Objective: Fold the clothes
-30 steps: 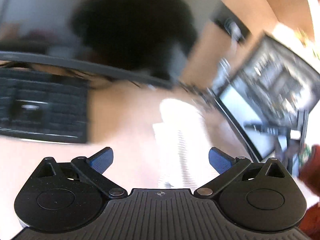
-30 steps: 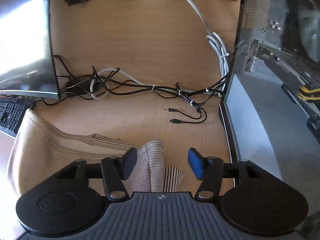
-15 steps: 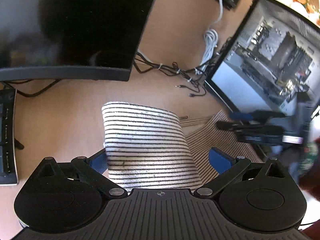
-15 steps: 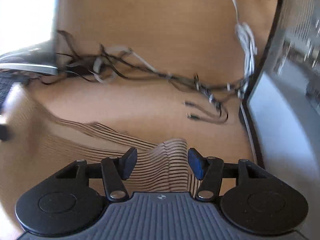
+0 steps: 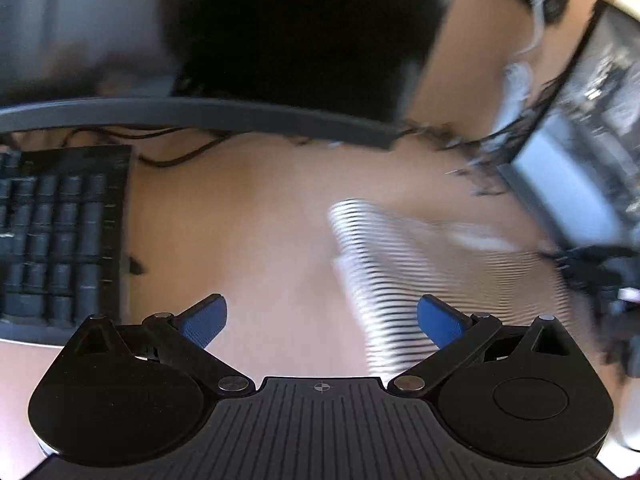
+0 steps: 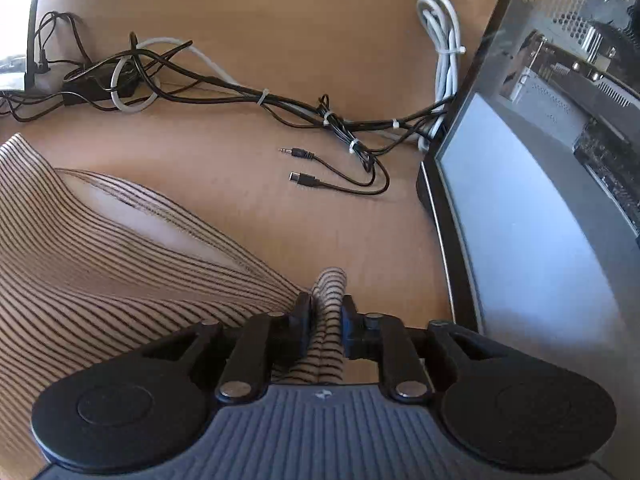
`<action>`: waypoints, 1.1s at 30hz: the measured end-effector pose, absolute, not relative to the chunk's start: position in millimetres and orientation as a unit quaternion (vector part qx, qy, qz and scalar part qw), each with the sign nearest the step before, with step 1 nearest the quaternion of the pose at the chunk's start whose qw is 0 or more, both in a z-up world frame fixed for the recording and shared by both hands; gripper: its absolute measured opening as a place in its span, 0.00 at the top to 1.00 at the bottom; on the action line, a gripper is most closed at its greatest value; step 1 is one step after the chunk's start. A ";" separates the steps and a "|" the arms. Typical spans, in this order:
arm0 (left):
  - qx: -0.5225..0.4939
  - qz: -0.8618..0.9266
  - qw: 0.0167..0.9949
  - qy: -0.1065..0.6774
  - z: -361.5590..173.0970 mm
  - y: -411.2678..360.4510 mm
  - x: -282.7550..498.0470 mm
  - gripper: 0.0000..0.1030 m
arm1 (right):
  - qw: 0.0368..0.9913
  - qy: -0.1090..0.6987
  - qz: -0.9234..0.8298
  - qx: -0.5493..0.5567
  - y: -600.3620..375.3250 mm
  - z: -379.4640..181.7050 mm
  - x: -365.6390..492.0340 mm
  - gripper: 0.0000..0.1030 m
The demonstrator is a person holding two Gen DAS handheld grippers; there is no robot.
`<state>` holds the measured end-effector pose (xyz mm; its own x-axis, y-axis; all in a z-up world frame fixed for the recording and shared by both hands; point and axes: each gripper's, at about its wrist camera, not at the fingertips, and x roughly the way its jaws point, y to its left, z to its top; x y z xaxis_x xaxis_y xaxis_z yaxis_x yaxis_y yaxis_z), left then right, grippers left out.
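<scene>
Striped garment point(image 6: 100, 280) edge pinched in right hand-held gripper point(image 6: 326, 314) beside computer case point(image 6: 540, 200) — left hand-held gripper point(image 5: 322, 318) spread over bare desk point(image 5: 240, 240)

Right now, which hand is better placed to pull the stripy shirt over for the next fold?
The right tool: it is already shut on the striped shirt. The left tool hangs open with nothing between its fingers.
</scene>
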<state>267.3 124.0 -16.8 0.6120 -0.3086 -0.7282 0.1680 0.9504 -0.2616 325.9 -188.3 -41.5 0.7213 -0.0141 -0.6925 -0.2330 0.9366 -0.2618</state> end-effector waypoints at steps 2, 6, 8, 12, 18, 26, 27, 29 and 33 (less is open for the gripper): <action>-0.088 -0.129 0.895 0.417 -14.9 127.8 267.4 0.00 | 0.922 0.347 0.075 -0.153 -187.8 -19.6 320.1 0.68; -0.119 -0.159 0.896 0.396 -2.6 135.6 259.9 0.00 | 0.917 0.325 0.211 -0.092 -174.4 26.9 310.5 0.50; -0.133 -0.161 0.895 0.393 -0.4 138.3 254.4 0.00 | 0.893 0.331 0.299 -0.060 -154.1 35.7 312.7 0.49; -0.152 -0.164 0.891 0.395 -0.2 141.1 236.3 0.00 | 0.856 0.356 0.370 -0.055 -104.8 21.6 330.6 0.49; -0.168 -0.165 0.885 0.402 -2.3 145.5 210.3 0.00 | 0.814 0.409 0.411 -0.044 -49.9 -13.9 368.1 0.53; -0.123 -0.225 0.891 0.376 17.7 118.9 212.1 0.00 | 0.884 0.308 0.325 -0.135 -84.8 29.2 339.1 0.83; -0.107 -0.241 0.892 0.367 22.3 108.2 218.3 0.00 | 0.896 0.297 0.298 -0.145 -100.4 34.4 334.4 0.70; -0.062 -0.267 0.894 0.354 27.8 86.4 236.4 0.00 | 0.903 0.300 0.264 -0.161 -125.4 37.0 330.9 0.54; -0.021 -0.288 0.881 0.375 17.8 65.9 292.7 0.00 | 0.895 0.351 0.235 -0.145 -159.2 27.9 335.9 0.52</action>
<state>292.7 65.9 17.8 0.5528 -0.5232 -0.6486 0.4922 0.8331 -0.2525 335.9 -159.2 27.9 0.6432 0.3185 -0.6963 -0.5227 0.8472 -0.0953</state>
